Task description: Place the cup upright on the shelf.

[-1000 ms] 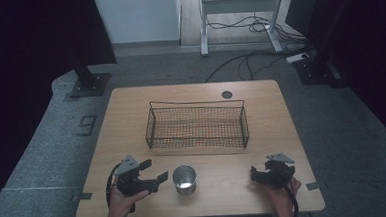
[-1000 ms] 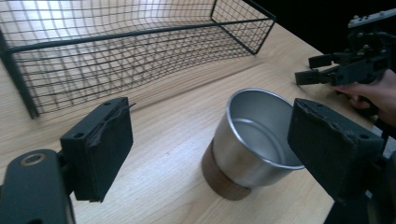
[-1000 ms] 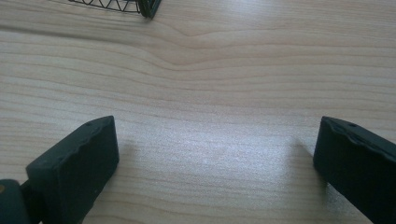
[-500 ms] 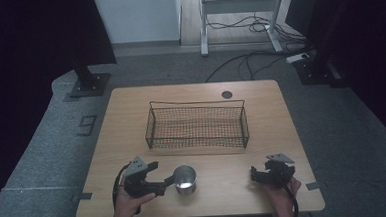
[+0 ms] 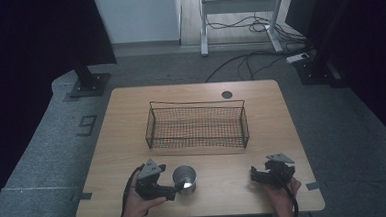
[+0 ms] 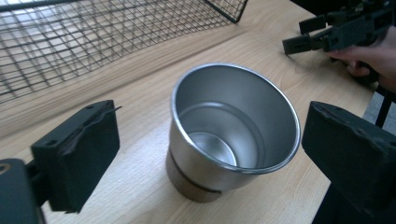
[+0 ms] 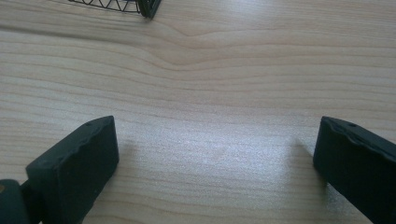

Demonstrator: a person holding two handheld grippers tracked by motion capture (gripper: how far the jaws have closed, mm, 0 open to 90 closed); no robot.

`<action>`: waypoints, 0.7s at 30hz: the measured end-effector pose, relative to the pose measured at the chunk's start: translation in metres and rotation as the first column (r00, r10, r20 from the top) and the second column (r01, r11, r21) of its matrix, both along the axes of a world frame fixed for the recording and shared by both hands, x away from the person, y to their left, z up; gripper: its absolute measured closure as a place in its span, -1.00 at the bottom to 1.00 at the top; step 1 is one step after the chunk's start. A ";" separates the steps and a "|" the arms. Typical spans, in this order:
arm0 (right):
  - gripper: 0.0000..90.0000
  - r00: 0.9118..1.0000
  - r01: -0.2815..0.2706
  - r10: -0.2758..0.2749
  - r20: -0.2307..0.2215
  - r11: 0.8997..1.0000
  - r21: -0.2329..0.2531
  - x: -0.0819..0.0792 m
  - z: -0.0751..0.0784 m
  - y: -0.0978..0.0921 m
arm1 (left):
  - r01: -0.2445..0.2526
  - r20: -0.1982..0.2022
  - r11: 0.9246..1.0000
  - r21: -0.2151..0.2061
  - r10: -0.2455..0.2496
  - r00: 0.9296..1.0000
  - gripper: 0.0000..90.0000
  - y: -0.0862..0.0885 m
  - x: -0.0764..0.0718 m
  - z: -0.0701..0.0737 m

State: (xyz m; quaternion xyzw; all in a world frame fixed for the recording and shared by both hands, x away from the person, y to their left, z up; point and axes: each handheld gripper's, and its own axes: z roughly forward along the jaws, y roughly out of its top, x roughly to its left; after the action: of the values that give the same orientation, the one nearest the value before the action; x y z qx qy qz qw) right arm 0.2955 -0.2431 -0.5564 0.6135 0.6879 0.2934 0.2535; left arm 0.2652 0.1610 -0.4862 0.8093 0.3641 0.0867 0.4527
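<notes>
An empty, upright metal cup (image 5: 185, 178) stands on the wooden table (image 5: 126, 122) near its front edge. My left gripper (image 5: 174, 190) sits just left of it, open. In the left gripper view the cup (image 6: 233, 135) stands between the two spread jaws, with a gap on each side. My right gripper (image 5: 256, 176) rests open at the front right, held by a hand. In the right gripper view its jaws (image 7: 217, 154) spread over bare wood. It also appears far off as the right gripper (image 6: 327, 32) in the left gripper view.
A black wire basket (image 5: 197, 138) sits empty in the middle of the table, behind the cup; its mesh wall (image 6: 93, 42) and a corner (image 7: 147, 7) show in the gripper views. A dark round grommet (image 5: 226, 94) lies at the back. Dark floor and cables surround the table.
My left gripper has moved right towards the cup, so its open jaws now flank it. The right gripper and the cup have stayed in place.
</notes>
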 end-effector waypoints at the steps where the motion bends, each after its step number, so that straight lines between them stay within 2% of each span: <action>1: -1.00 1.000 0.000 0.000 0.000 1.000 0.000 0.000 0.000 0.000 | 0.003 0.001 1.000 0.003 -0.003 1.000 -0.94 -0.002 0.000 -0.001; 8: -1.00 1.000 0.000 0.000 0.000 1.000 0.000 0.000 0.000 0.000 | 0.026 -0.017 0.999 0.026 -0.026 1.000 -0.99 -0.014 0.001 -0.008; 21: -1.00 1.000 0.000 0.000 0.000 1.000 0.000 0.000 0.000 0.000 | 0.027 -0.011 0.998 0.061 -0.027 1.000 -0.99 -0.033 0.007 -0.015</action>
State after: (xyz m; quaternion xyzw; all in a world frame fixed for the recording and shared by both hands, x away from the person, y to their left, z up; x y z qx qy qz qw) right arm 0.2955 -0.2431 -0.5564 0.6135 0.6879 0.2934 0.2536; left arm 0.2719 0.1276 -0.5016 0.8282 0.3527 0.0875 0.4267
